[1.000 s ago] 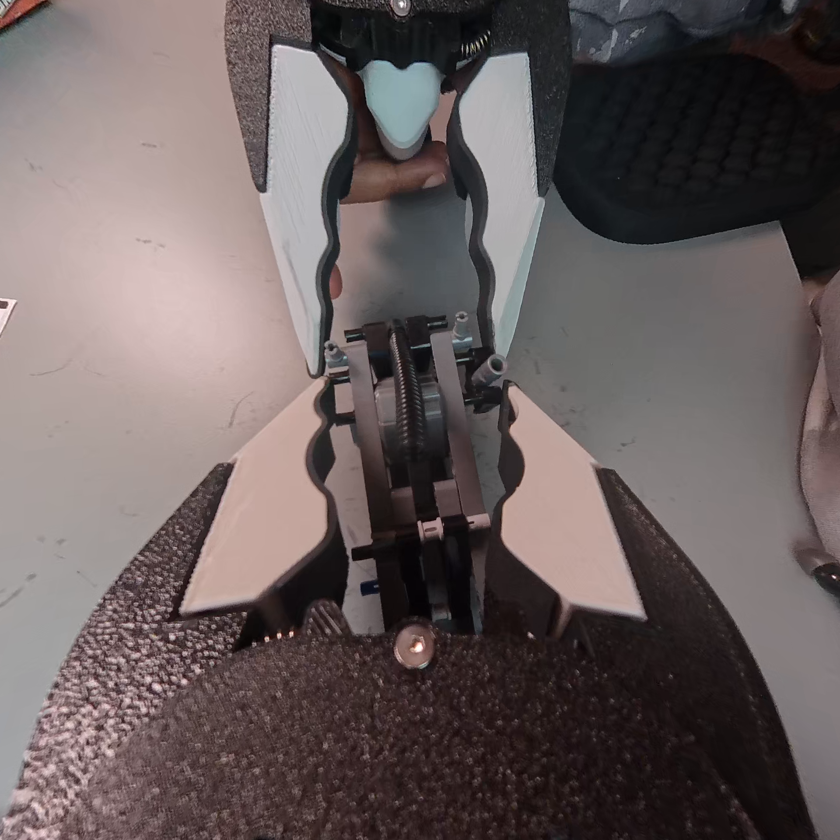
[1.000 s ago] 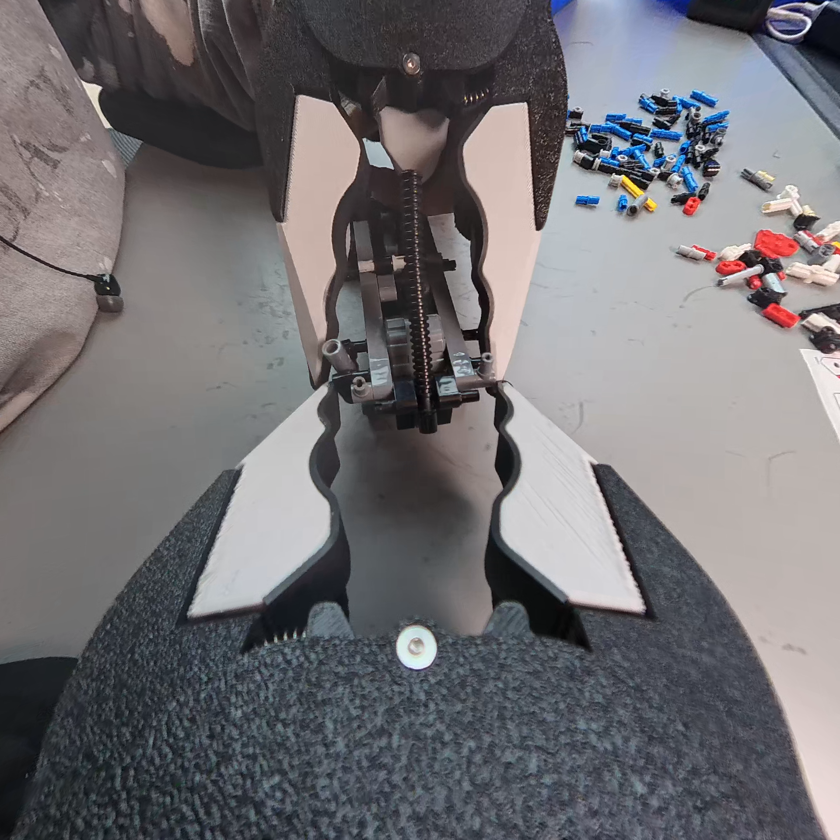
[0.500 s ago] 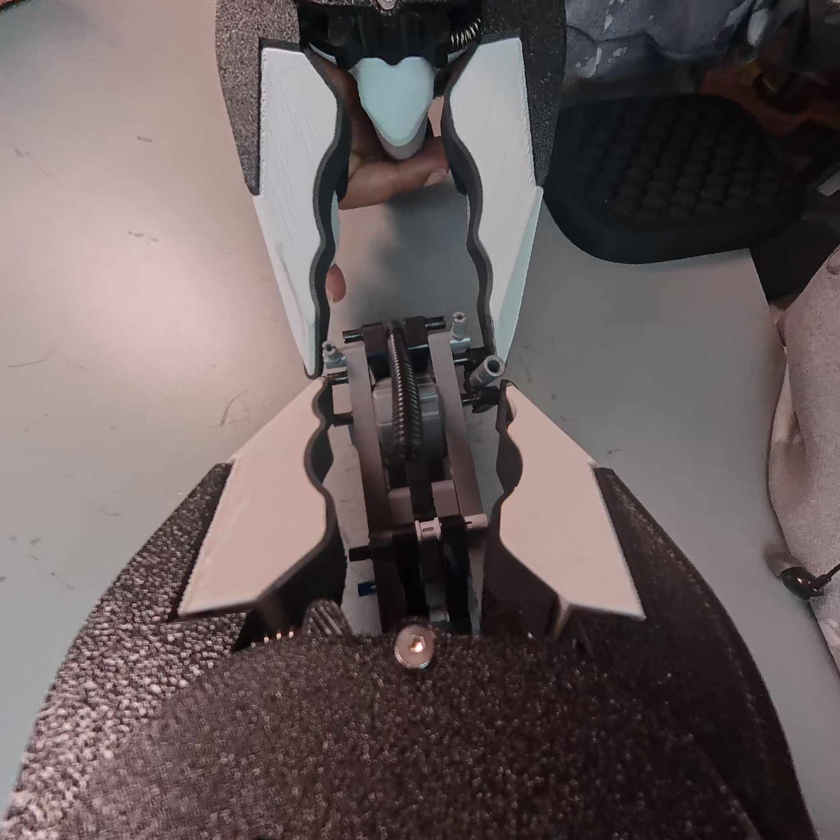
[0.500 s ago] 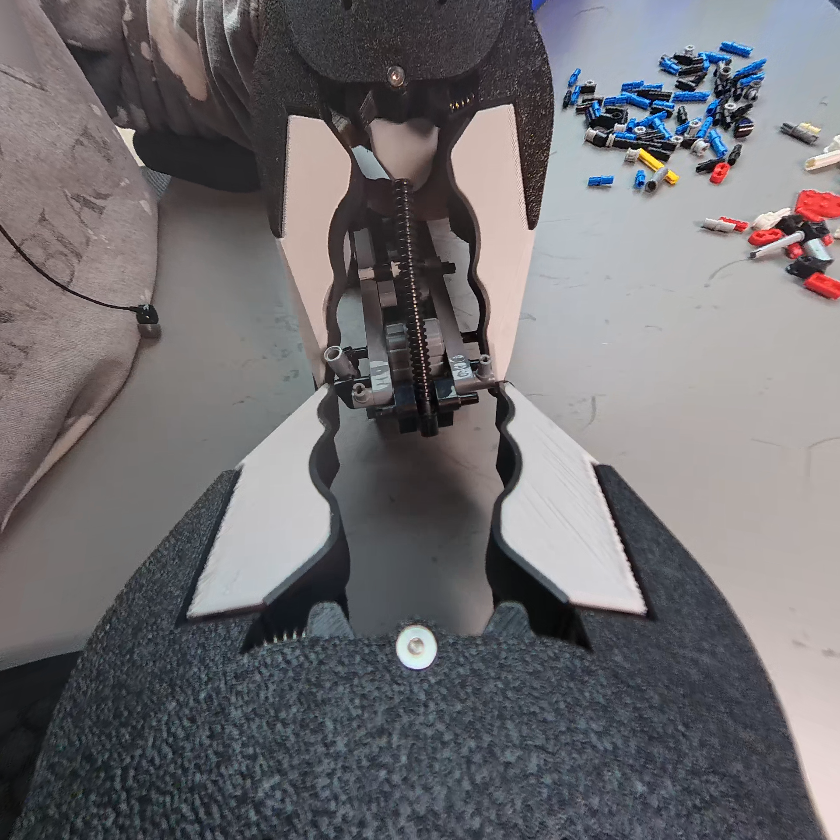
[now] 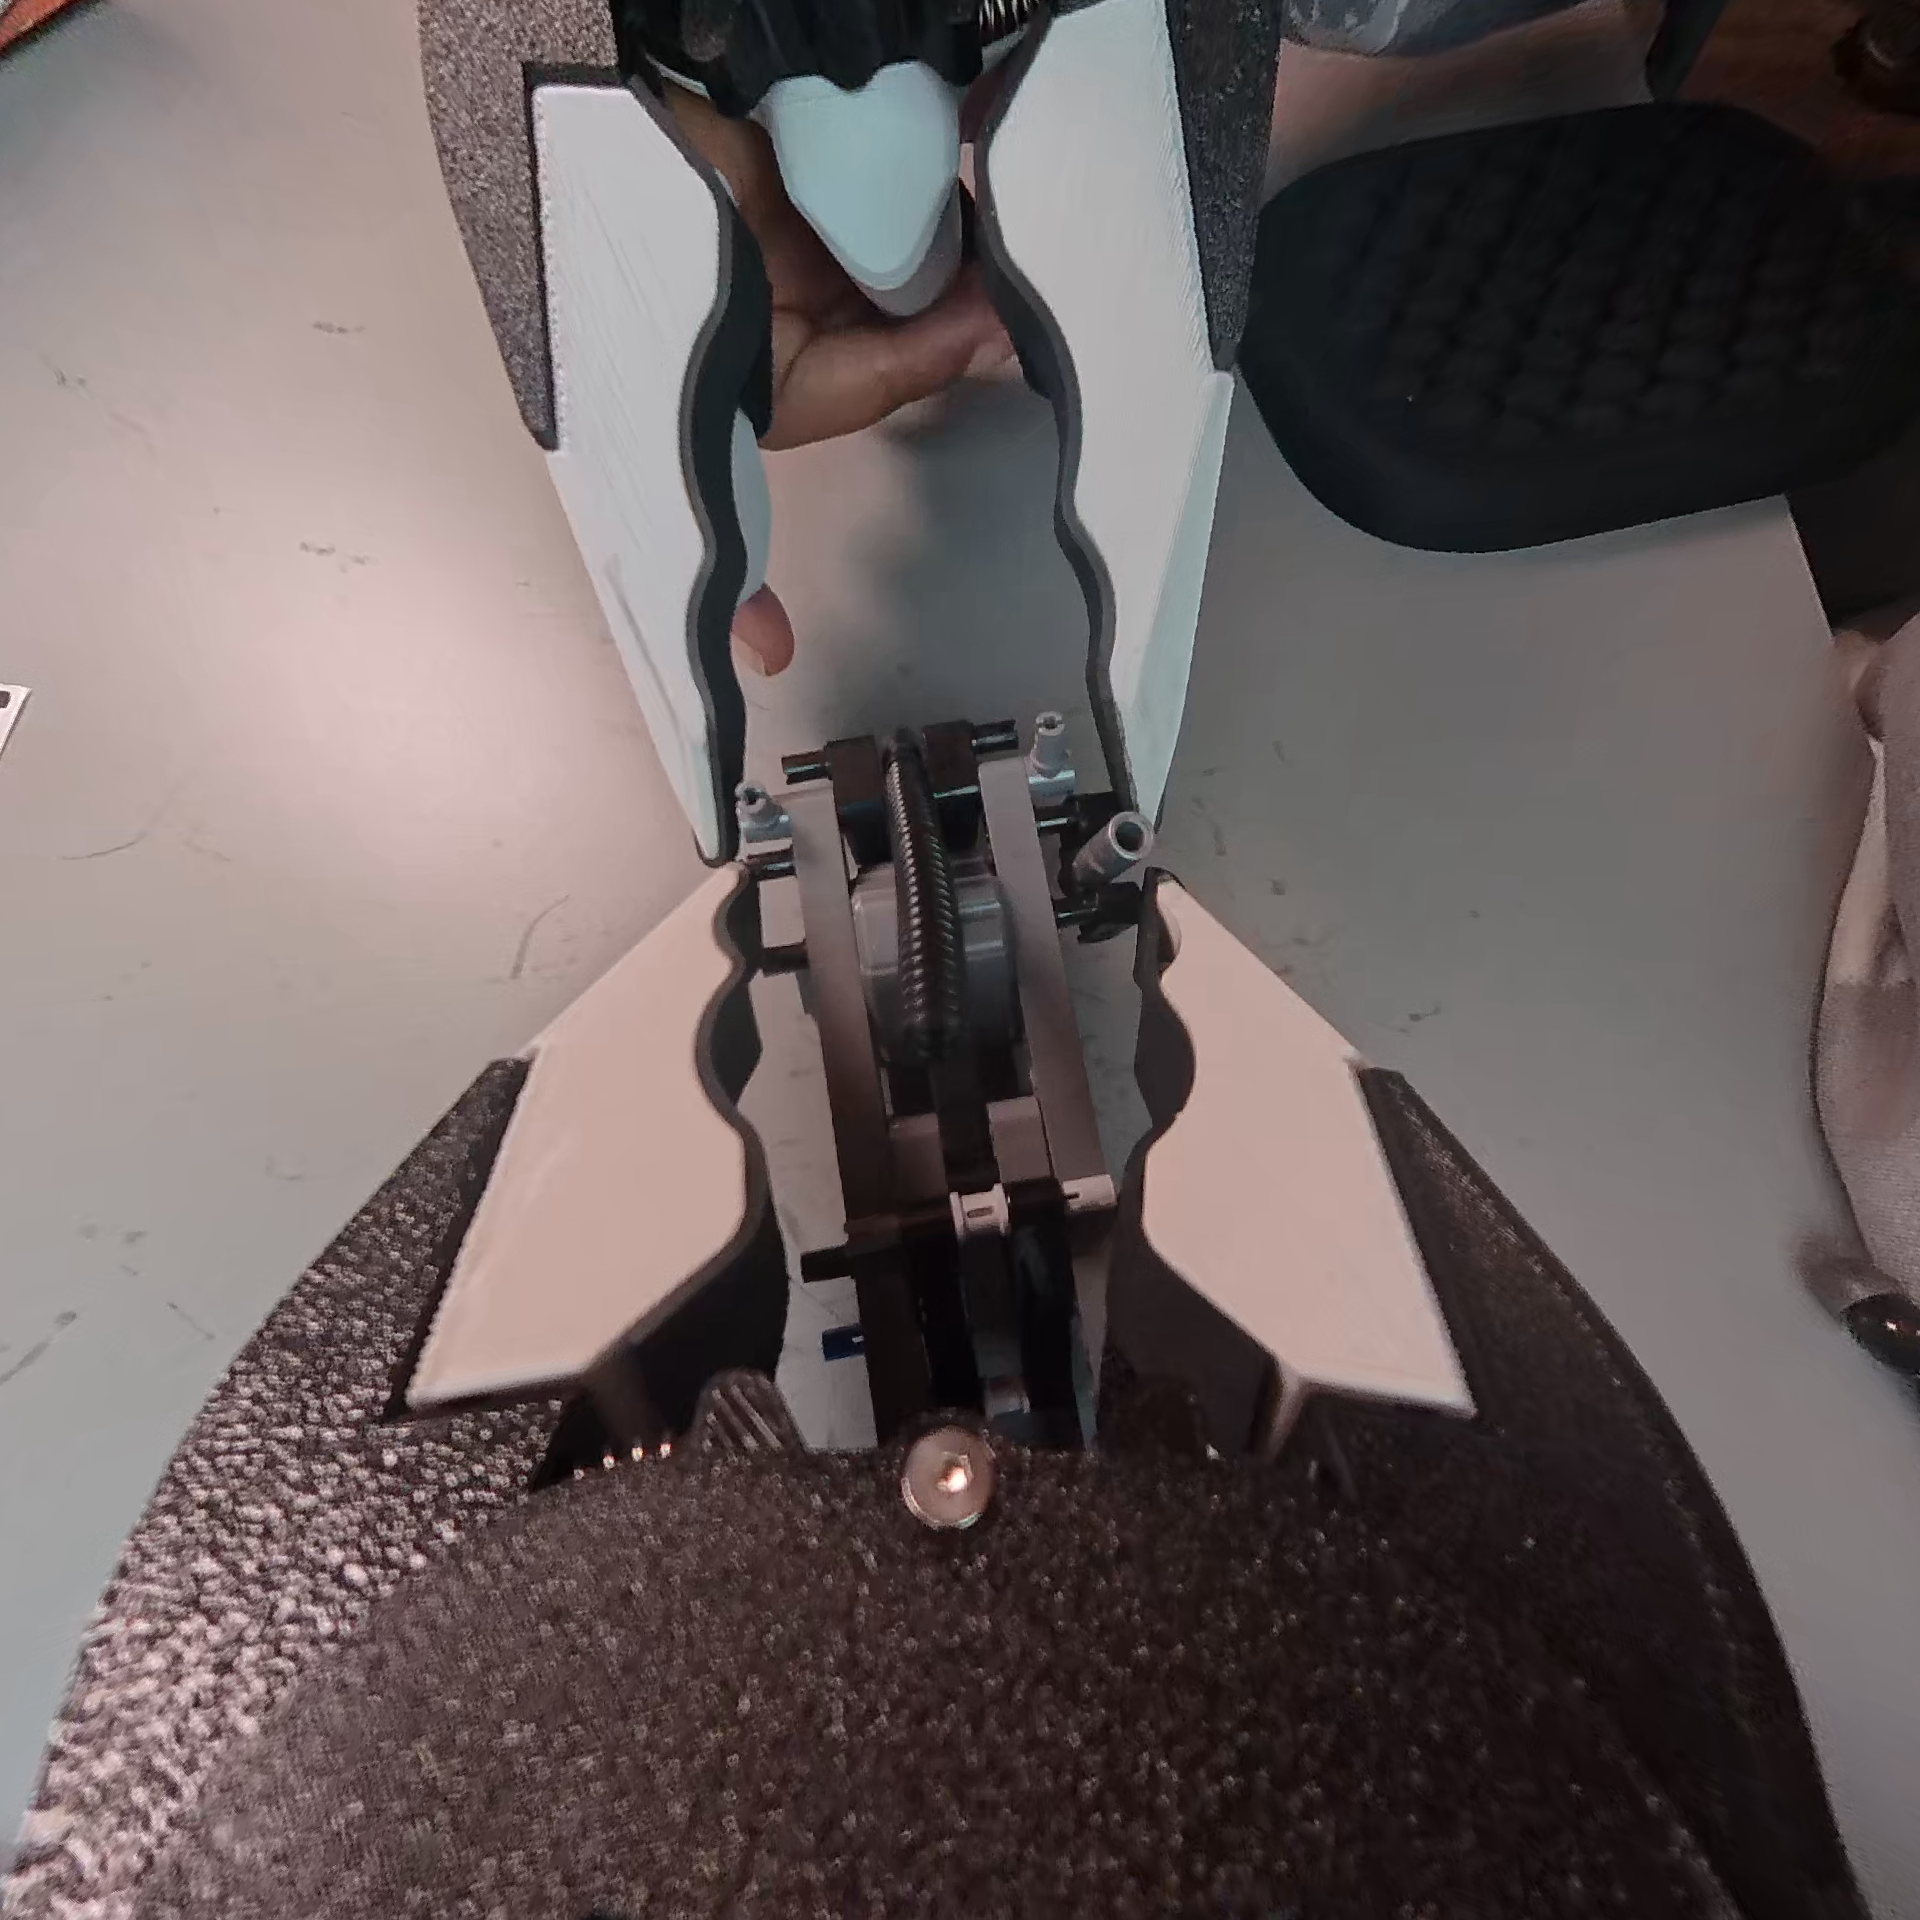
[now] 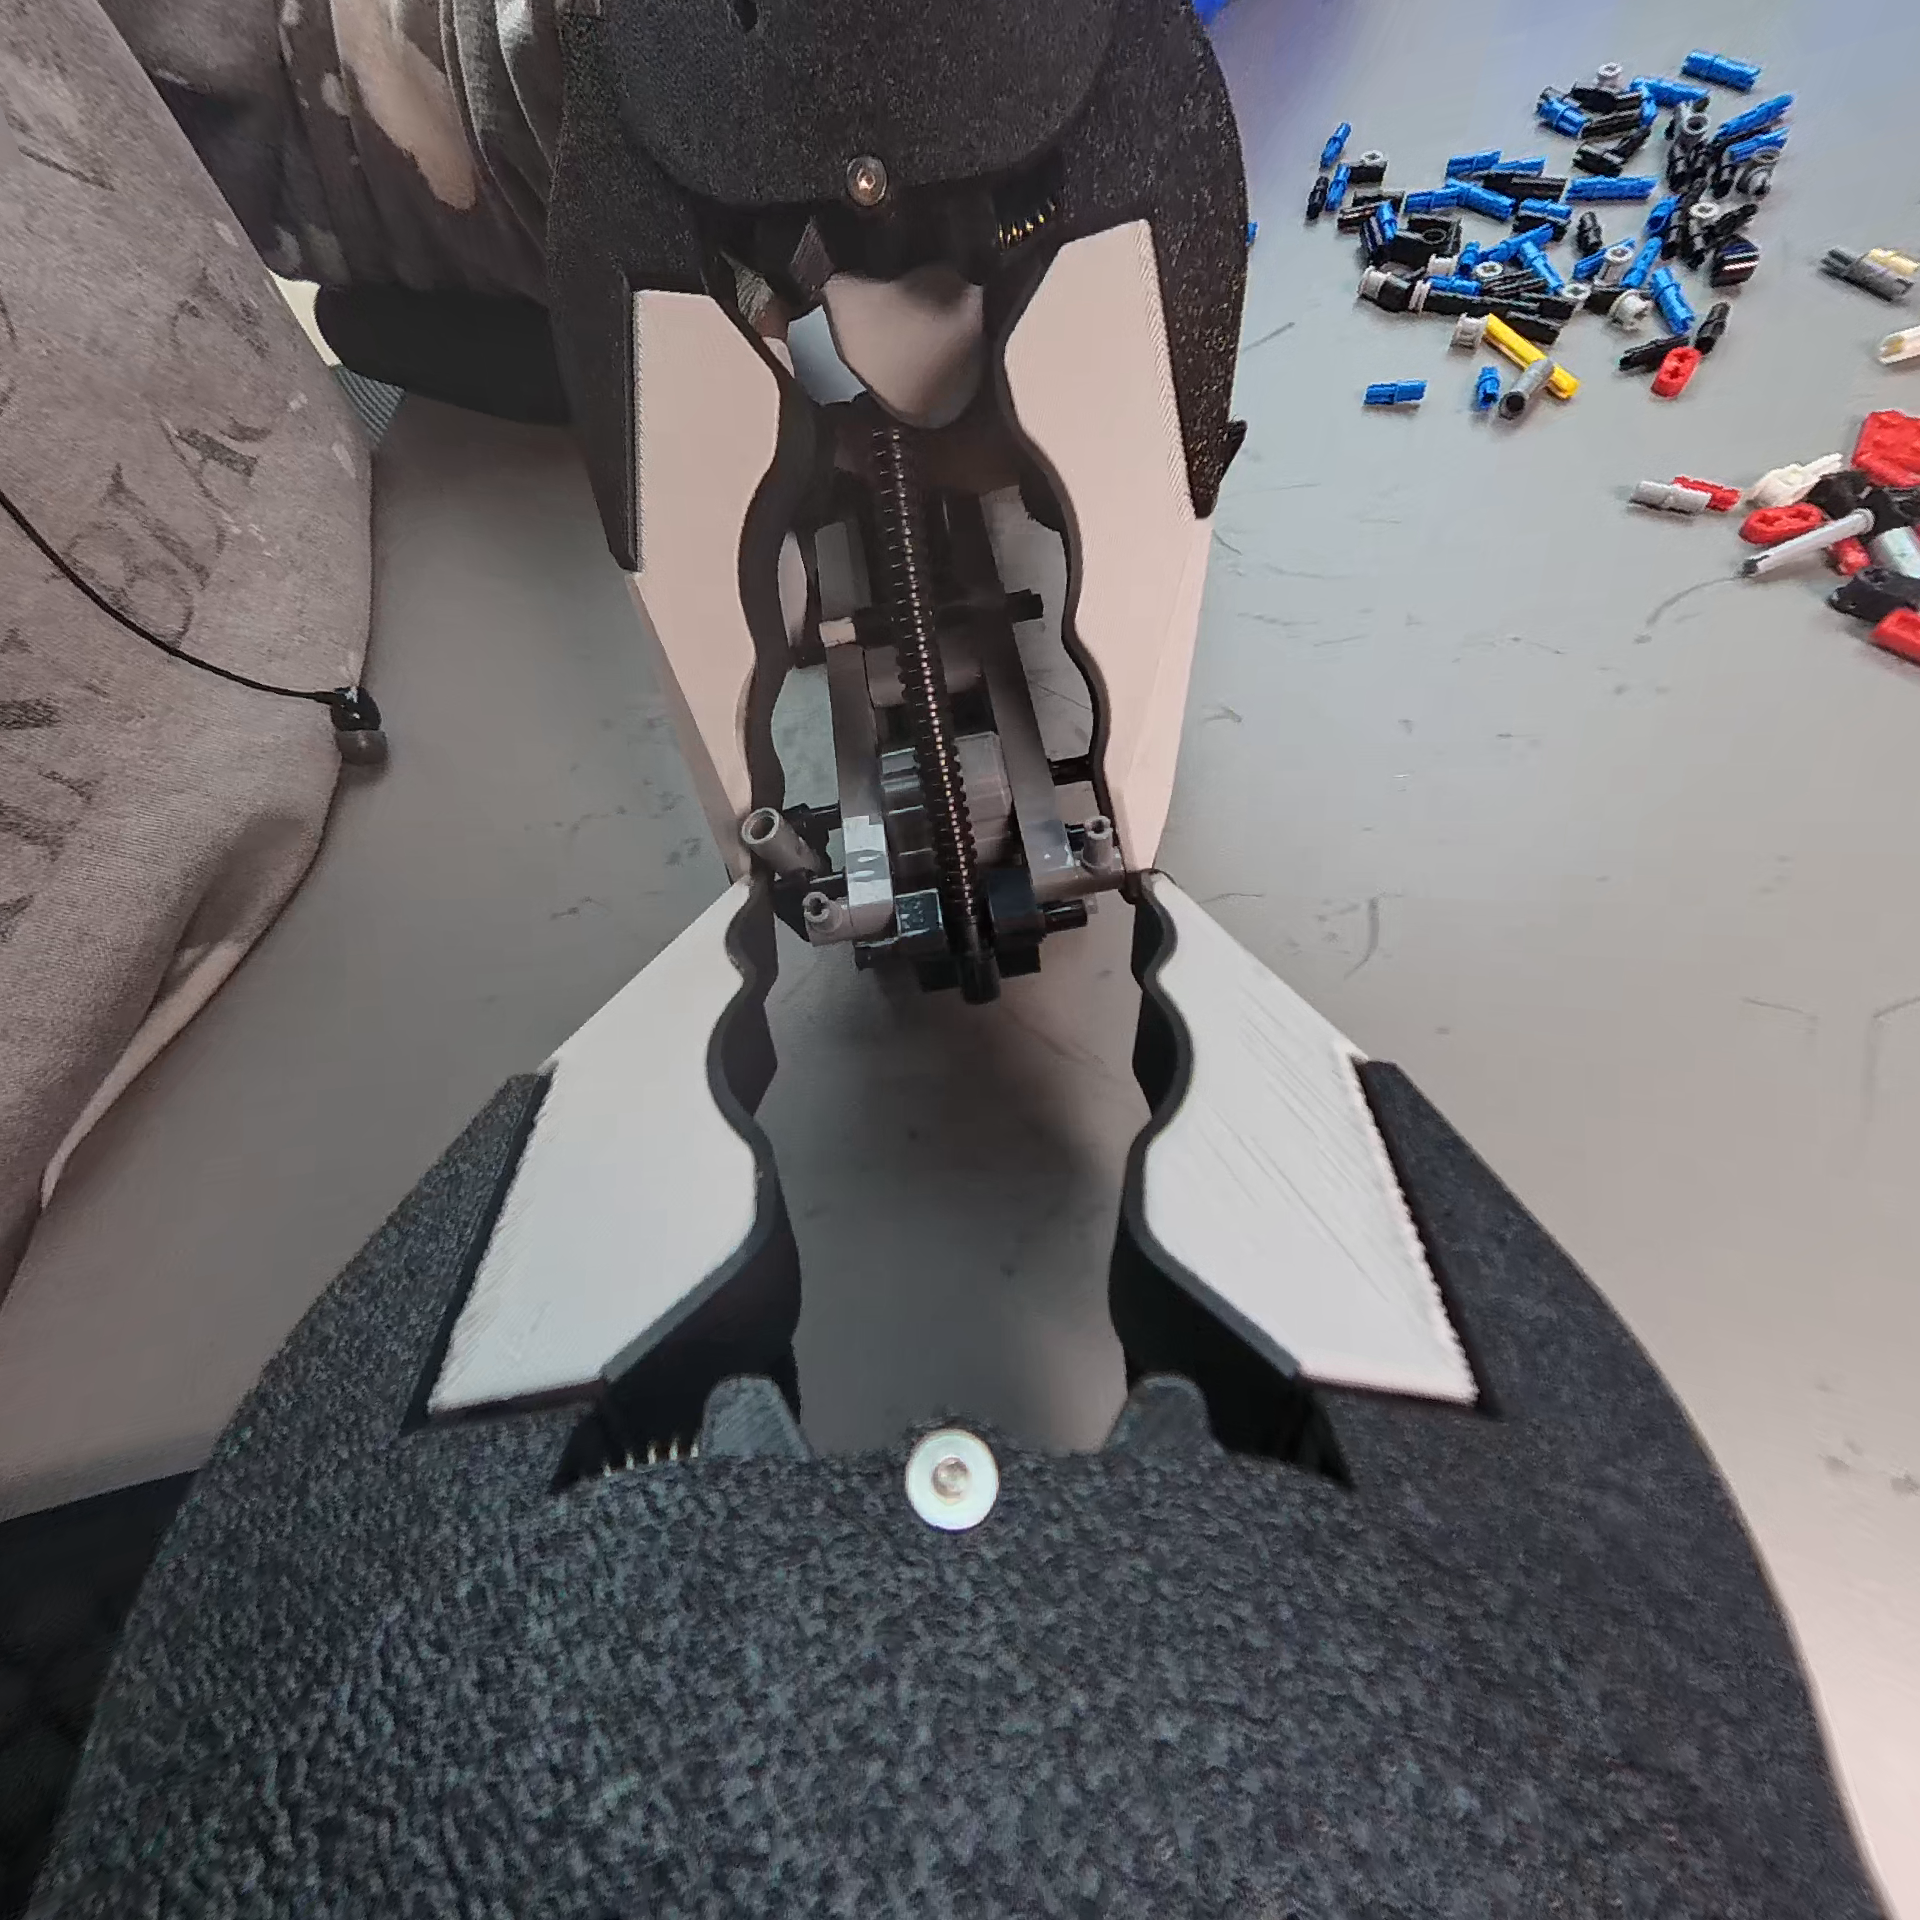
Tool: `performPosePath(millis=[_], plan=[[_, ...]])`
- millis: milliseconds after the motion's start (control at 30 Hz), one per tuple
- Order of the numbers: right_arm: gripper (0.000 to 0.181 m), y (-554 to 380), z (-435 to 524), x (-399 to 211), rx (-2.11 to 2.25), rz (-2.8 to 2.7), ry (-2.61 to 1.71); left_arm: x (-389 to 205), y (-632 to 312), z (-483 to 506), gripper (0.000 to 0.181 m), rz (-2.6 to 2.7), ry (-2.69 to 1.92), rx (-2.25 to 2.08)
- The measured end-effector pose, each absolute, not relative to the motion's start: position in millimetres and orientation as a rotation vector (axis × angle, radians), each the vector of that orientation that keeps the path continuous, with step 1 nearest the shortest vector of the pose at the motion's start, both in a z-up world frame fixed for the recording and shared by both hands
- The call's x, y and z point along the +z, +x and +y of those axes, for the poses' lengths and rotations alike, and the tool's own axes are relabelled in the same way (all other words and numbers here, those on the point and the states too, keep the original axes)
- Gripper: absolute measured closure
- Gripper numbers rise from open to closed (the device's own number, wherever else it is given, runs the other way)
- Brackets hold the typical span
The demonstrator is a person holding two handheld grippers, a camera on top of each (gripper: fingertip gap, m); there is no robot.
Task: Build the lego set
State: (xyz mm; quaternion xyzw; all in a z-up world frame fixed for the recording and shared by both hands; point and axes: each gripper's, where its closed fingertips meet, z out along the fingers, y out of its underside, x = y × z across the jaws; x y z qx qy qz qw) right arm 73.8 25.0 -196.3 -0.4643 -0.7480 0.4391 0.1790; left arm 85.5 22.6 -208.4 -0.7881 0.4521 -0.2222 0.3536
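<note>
A black and grey lego assembly point(image 5: 940, 987) with a long black worm screw down its middle lies between my two grippers, which face each other tip to tip. My left gripper point(image 5: 940, 883) is shut on its sides along most of its length. My right gripper point(image 6: 945, 894) closes its tips on the side pins at the assembly's near end point(image 6: 935, 831). The right gripper also shows at the top of the left wrist view point(image 5: 925, 831). The left gripper shows at the top of the right wrist view point(image 6: 935, 868). A shadow lies on the grey table point(image 6: 1455, 935) under the assembly.
A heap of small blue, black and grey lego pins point(image 6: 1558, 239) lies at the far right, with red and white pieces point(image 6: 1849, 530) nearer. A person's grey clothing point(image 6: 135, 520) is at the left. A black mesh chair seat point(image 5: 1558, 312) lies beyond the table edge. A hand point(image 5: 862, 353) holds the right gripper. My left and right fingertips are right by each other.
Both grippers and the assembly keep the same pose to each other. The table has slid behind them: the loose pieces moved right and the grey clothing came further into the right wrist view.
</note>
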Motion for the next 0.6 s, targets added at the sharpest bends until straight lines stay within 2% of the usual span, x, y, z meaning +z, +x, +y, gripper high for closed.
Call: performPosePath(millis=[200, 533, 600], plan=[[0.122, 76.5, 22.8, -197.0, 1.259, -2.103, -1.333, -207.6, 84.7, 23.3, 0.106, 1.143, -2.06, -0.578], [0.12, 76.3, 23.1, -199.1, 1.072, -2.147, -1.239, -210.0, 84.1, 21.7, 0.108, 1.135, -2.058, -0.522], [0.11, 74.4, 26.9, -197.3, 1.048, -2.123, -1.247, -209.8, 84.3, 21.2, 0.108, 1.133, -2.059, -0.529]])
